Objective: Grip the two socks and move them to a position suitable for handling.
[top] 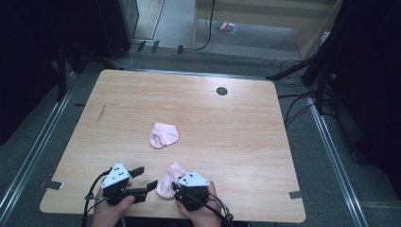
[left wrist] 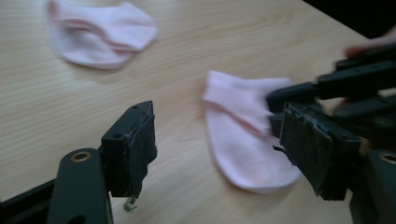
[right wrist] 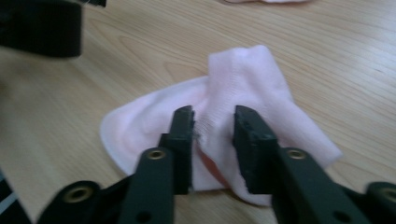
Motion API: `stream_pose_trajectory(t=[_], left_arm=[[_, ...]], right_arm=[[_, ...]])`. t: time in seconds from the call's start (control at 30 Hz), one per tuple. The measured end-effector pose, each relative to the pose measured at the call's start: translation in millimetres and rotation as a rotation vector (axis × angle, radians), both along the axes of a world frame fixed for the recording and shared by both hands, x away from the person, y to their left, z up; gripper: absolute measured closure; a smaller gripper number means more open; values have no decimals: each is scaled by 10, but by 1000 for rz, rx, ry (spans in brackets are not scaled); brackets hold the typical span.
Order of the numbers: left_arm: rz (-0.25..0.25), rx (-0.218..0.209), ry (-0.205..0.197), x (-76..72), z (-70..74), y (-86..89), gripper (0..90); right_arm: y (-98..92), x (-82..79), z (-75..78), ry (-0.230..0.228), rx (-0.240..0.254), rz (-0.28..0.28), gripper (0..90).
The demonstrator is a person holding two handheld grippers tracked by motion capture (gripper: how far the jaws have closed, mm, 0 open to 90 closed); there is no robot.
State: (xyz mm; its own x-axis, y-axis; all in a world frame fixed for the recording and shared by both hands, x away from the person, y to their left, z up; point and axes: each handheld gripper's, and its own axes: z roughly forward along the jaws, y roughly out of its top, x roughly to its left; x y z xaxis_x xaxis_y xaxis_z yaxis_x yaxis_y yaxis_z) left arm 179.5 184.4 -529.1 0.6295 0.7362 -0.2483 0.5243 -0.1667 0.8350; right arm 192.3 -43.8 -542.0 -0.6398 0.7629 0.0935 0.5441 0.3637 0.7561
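Two small pink socks lie on the wooden table (top: 198,101). One sock (top: 163,135) rests flat about the middle of the surface, a little toward the near edge, with nothing touching it; from the left gripper view it shows blurred at the upper left (left wrist: 100,33).

A second sock (top: 169,182) sits close to the near edge, roughly halfway along it, just in front of the person's hands. The right gripper (top: 178,187), held in the right hand (top: 201,215), reaches onto it. In the right gripper view the sock (right wrist: 243,93) is rumpled, with a raised fold of cloth running up between the two black jaws; the jaws of the right gripper (right wrist: 213,128) stand a little apart with that fold in the gap, the cloth touching or nearly touching both pads, but I cannot tell whether they press it firmly.

The left gripper (top: 144,177), held in the left hand (top: 111,208), points toward the same sock from its left side, near the near edge. In its own view the left gripper (left wrist: 217,140) has its jaws wide apart, holding nothing, with the sock (left wrist: 243,140) lying on the wood beyond them and the right gripper's black jaws at the sock's far side.

A dark round hole (top: 222,91) sits in the table near the far edge.
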Motion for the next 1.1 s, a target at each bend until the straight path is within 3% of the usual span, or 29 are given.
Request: stream_pose_trajectory(t=[0.03, 0.1, 0.17, 0.27, 0.3, 0.37, 0.4, 0.43, 0.53, 0.63, 0.67, 0.7, 0.8, 0.83, 0.93, 0.97, 1.0, 1.03, 1.1], left_arm=[[-23, 37, 10, -6, -20, -87, 396], [-28, 61, 20, -2, -42, -134, 428], [-53, 127, 46, 16, -102, -243, 466], [-69, 149, 58, 22, -133, -296, 508], [-70, 179, 63, 27, -149, -323, 528], [-77, 203, 74, 34, -175, -347, 587], [-76, 223, 74, 36, -190, -358, 652], [-69, 245, 61, 35, -187, -362, 679], [-69, 271, 42, 35, -189, -365, 732], [-72, 259, 51, 67, -197, -336, 862], [-72, 259, 51, 67, -197, -336, 872], [-80, 239, 66, 89, -198, -316, 872], [-91, 230, 80, 119, -192, -279, 886], [-88, 240, 74, 126, -186, -256, 889], [-85, 244, 77, 137, -176, -204, 891], [-83, 260, 72, 154, -156, -131, 893], [-83, 260, 72, 154, -156, -131, 894], [-83, 270, 58, 170, -141, -54, 896], [-91, 280, 50, 173, -132, -18, 896]], right_arm=[[-30, 13, -15, 12, 10, -19, 865], [-47, 18, -27, 15, 12, -27, 897], [-54, 21, -39, 21, 18, -26, 900], [-55, 24, -42, 22, 21, -24, 900], [-55, 20, -37, 20, 23, -28, 900], [-63, 4, -13, -9, 42, -32, 823], [-46, -13, 9, -64, 28, -35, 667], [-28, -13, 8, -76, 7, -34, 620], [-4, 0, -13, -63, -18, -19, 593], [15, -1, -71, -44, -58, -19, 784], [15, -1, -71, -44, -58, -19, 784], [7, -5, -68, -55, -66, -16, 851], [-41, 15, -33, -32, -25, -29, 894], [-125, 41, 37, -19, 43, -53, 897], [-224, 76, 115, -6, 104, -81, 898], [-375, 136, 203, 14, 172, -118, 899], [-375, 136, 203, 14, 172, -118, 899], [-498, 185, 238, 41, 218, -152, 900], [-565, 213, 240, 59, 235, -168, 900]])
